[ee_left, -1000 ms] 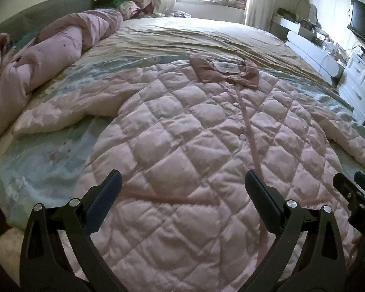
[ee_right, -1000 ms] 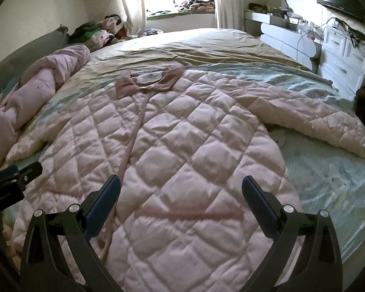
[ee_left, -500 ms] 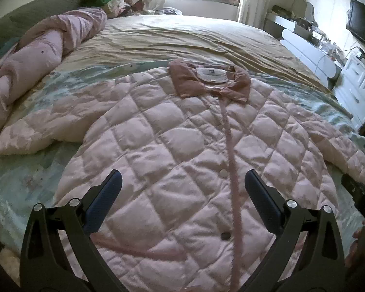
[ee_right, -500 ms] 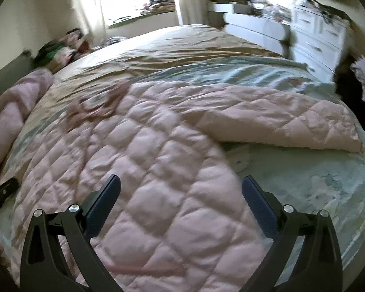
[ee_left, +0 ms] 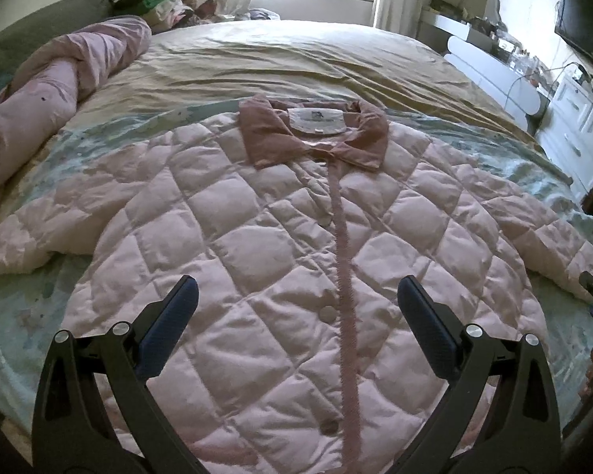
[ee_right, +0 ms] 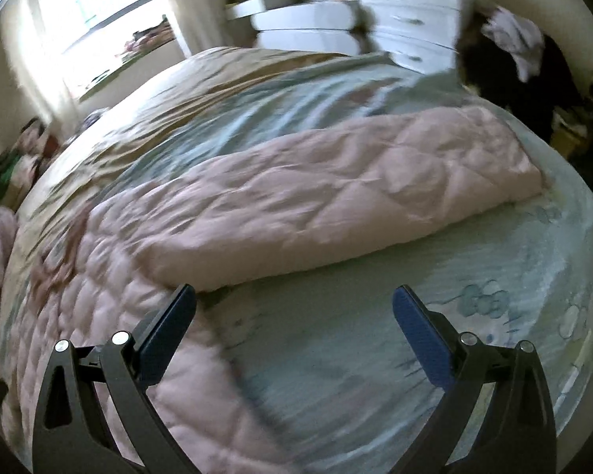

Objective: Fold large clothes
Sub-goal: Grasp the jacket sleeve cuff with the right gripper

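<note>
Two grippers: left gripper and right gripper, both spread wide with nothing between the pads, hovering over the bed.
Jacket count: one quilted pink jacket, laid flat front-up, filling the near half of the bed in the left wrist view.
Sleeves: two; left sleeve out at 9 o'clock, right sleeve stretched toward 2 o'clock in the blurred right wrist view.
Snaps: two plainly visible beside the placket.
Handling: likely light, puffy, springy; the smooth shell may slip and folds may rebound.
Grasp: pinch a cuff or hem edge, where the padding thins.
Collar: one darker pink collar at 12 o'clock.
Beyond: one rolled pink duvet at 10 o'clock.
</note>
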A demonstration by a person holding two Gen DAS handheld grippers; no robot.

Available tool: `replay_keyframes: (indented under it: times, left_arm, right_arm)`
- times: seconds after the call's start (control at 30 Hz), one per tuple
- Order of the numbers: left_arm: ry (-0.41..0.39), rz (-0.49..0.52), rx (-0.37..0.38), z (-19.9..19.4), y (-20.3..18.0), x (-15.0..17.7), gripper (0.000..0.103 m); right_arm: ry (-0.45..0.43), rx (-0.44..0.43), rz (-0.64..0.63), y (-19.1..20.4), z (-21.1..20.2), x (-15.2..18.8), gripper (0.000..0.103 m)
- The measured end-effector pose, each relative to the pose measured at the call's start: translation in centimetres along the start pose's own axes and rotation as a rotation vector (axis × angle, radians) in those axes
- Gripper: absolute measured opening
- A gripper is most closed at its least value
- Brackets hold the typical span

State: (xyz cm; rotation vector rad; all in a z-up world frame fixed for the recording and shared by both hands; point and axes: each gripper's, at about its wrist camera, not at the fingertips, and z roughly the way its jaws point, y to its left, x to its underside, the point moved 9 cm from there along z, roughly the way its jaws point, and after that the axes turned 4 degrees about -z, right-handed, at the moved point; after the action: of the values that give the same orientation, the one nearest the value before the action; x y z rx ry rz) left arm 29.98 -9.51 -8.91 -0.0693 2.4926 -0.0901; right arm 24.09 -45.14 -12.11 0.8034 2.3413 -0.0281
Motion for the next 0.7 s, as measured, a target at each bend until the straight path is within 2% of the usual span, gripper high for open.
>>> replay_keyframes:
  times: [0.33,0.57,0.7]
  left_arm:
    - [0.021,0.022,-0.019,1.2,-0.6,0.7,0.095]
    - [0.005,0.032,-0.033,0.6,-0.6,0.4,0.095]
    - [0.005,0.014,-0.043,0.1,0.1,0.4,0.095]
  right_arm:
    - [0.026,0.046,0.324,-11.0,4.5,-2.0,0.099]
    - [0.000,0.059,0.484,-15.5,7.2,-4.2,0.099]
    - [-0.032,0.021,0.605,-17.6,8.3,-5.3,0.099]
